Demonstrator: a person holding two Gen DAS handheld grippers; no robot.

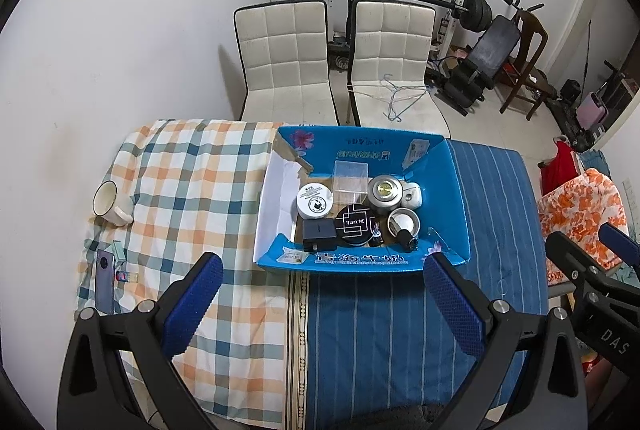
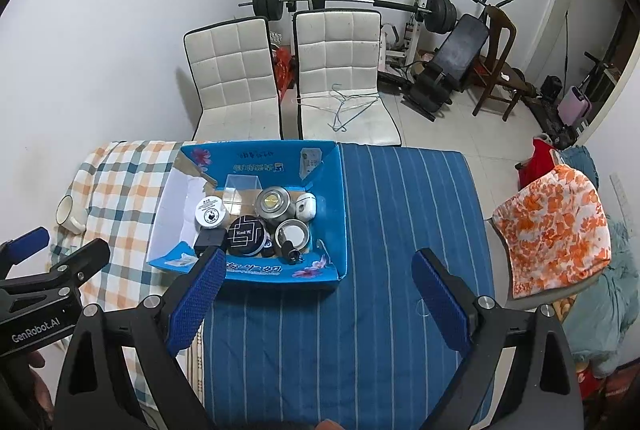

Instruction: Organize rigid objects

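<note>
Both tools, left [image 1: 320,294] and right [image 2: 316,294], hang spread and empty, short of the box [image 1: 452,189]. Jars crowd inside it; mug [image 1: 110,203] and phone [image 1: 105,278] sit left. Careless reaching could topple those jars.

The box [image 1: 452,189] is bright blue with a white inner wall and pink flowers printed on it. One cloth [image 1: 192,189] is checked in orange, teal and white; the other cloth [image 1: 380,330] is blue with thin pale stripes. The left tool [image 1: 320,304] and right tool [image 2: 316,300] have blue pads on black frames. The mug [image 1: 108,203] is cream.
</note>
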